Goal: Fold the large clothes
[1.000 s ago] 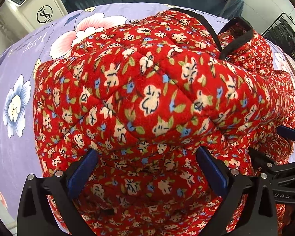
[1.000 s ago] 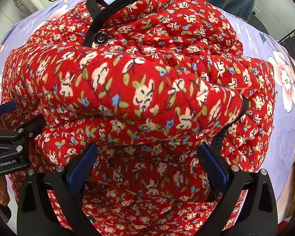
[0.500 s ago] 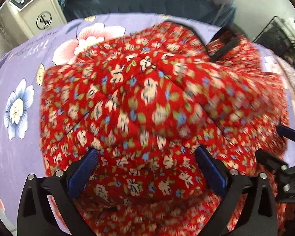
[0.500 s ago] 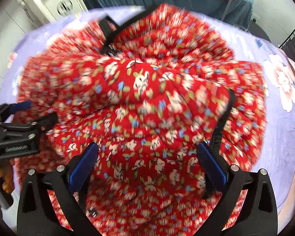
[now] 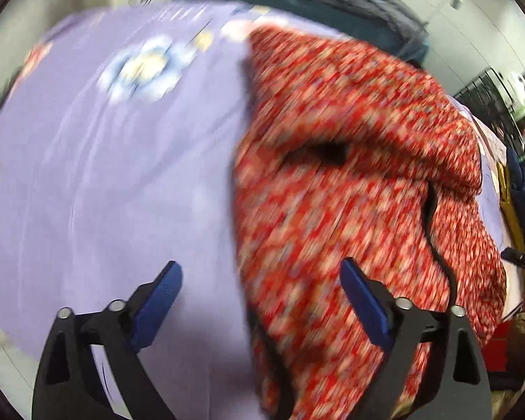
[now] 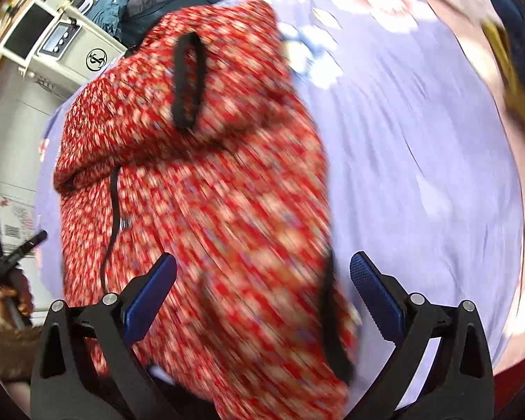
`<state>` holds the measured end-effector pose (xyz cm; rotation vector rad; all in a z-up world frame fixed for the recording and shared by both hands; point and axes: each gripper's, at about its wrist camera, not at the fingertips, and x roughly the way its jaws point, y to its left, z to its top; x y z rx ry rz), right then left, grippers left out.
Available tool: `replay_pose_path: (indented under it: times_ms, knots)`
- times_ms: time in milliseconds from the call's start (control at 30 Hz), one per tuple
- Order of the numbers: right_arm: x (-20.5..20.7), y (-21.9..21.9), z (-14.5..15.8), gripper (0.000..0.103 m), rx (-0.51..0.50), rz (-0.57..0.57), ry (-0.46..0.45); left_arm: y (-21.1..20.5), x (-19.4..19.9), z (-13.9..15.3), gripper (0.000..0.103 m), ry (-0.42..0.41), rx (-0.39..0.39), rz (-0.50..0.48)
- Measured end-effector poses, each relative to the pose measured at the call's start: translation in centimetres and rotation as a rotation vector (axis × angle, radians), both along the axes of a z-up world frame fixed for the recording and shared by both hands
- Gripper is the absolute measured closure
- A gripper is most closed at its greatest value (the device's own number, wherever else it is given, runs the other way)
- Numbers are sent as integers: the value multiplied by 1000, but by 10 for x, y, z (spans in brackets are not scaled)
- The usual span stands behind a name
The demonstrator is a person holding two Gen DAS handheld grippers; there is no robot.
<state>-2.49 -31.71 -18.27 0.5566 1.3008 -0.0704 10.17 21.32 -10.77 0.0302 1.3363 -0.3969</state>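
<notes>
Jaws of the left gripper (image 5: 259, 301) stand wide apart with nothing pressed between the blue pads, having just narrowed a little; its left pad hangs over bare sheet, its right pad over cloth; the right gripper (image 6: 262, 294) is likewise spread wide and grips nothing; beneath both, the red floral quilted jacket (image 5: 350, 182) lies folded in a heap on the lilac flowered bedsheet (image 5: 105, 175); black trim (image 6: 189, 80) edges it; everything is motion-blurred.

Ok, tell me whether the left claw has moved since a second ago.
Yes. The left claw was centred over the red jacket; now it straddles the jacket's left edge, above bare purple sheet. It has shifted left and its jaws have been closing.
</notes>
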Motion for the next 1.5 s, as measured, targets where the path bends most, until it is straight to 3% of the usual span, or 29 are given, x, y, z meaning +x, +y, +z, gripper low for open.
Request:
replay_pose_path:
  times_ms: [100, 233, 333, 433, 533, 600, 767, 867, 1167, 1300, 1400, 1500]
  knots:
    - [-27, -3, -5, 5, 51, 46, 19, 18, -25, -17, 30, 103, -44, -21]
    - [-51, -3, -10, 5, 128, 120, 41, 21, -59, -30, 31, 218, -165, -76]
    - [-61, 2, -16, 8, 129, 191, 69, 12, -87, -40, 31, 289, -192, -147]
    - [-75, 8, -23, 19, 147, 252, 116, 0, -109, -43, 31, 274, -159, -210]
    - [-84, 24, -31, 29, 185, 329, 146, 1, -116, -45, 31, 256, -156, -184]
    - [-86, 38, -32, 29, 154, 369, 151, 2, -116, -44, 31, 269, -168, -164]
    - [-85, 49, -34, 34, 139, 375, 156, 3, -117, -36, 31, 271, -122, -220]
    - [-83, 50, -36, 34, 141, 382, 157, 20, -118, -35, 31, 291, -136, -166]
    - [-77, 47, -43, 35, 160, 398, 187, 5, -130, -73, 31, 402, -138, -151]
    - [-73, 53, -43, 41, 159, 423, 199, -4, -128, -65, 43, 377, -133, -168]
    - [-69, 56, -42, 57, 179, 441, 210, -5, -125, -59, 54, 381, -141, -180]
    - [-60, 57, -33, 70, 274, 431, 200, -2, -118, -43, 69, 389, -218, -178]
